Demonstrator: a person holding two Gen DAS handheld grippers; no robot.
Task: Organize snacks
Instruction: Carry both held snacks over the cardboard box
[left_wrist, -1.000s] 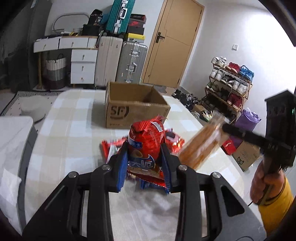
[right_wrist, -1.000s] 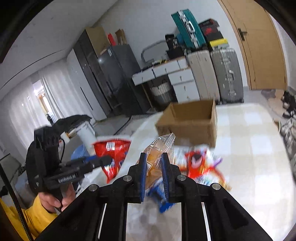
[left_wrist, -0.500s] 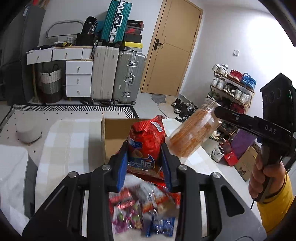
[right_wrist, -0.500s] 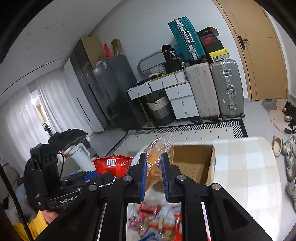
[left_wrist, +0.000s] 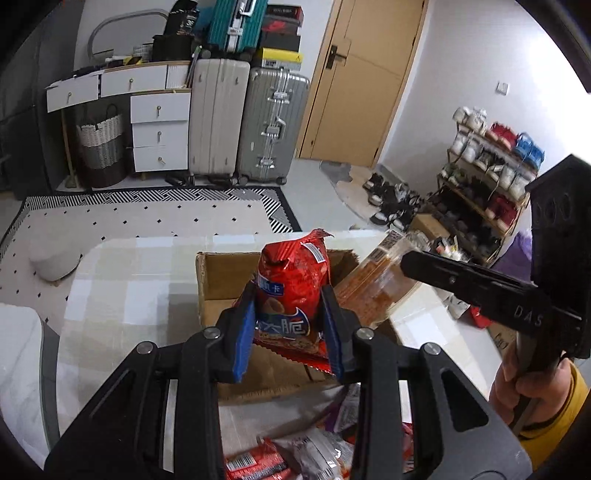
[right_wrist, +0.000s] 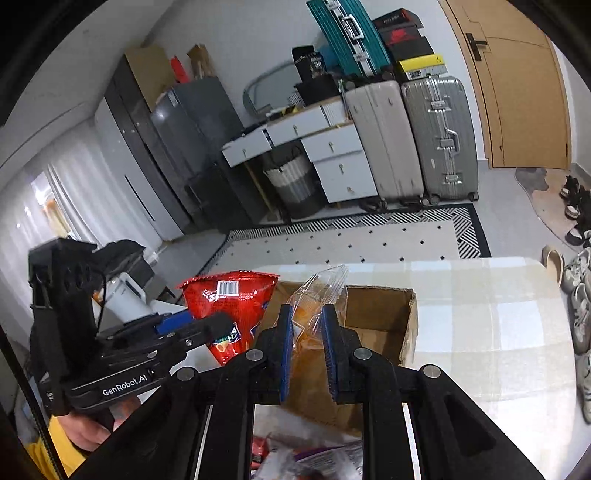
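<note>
Red bag: glossy red foil snack bag (left_wrist: 291, 291) w/ blue label, upright, pinched at lower half betw. blue pads of left gripper (left_wrist: 288, 317); hangs over open top of box. Barcode end up.
Left jaws: nearly closed, clamped on red bag; black frame, held by hand (right_wrist: 92, 432) in yellow sleeve.
Clear pack: transparent plastic pack of orange snack sticks (left_wrist: 373, 284), tilted, held above right edge of box; crinkled top end sticks up past pads (right_wrist: 321, 288).
Right jaws: right gripper (right_wrist: 308, 347) closed tight on clear pack, thin film betw. blue pads; gripped by hand (left_wrist: 517, 384), yellow cuff.
Box: open brown cardboard box (right_wrist: 384, 314), flaps up, on table just below both packs; inside mostly hidden by bags.
Pile: loose small snack packets, red/white/purple (left_wrist: 295, 458), on table, near side of box, blurred.
Table: pale checked tablecloth (right_wrist: 491, 332) under box + pile.
Bkgd: two grey hard suitcases (left_wrist: 247, 125) upright by white drawer unit (left_wrist: 159, 133); wooden door (left_wrist: 362, 81); shoe rack (left_wrist: 491, 173) at right wall.
</note>
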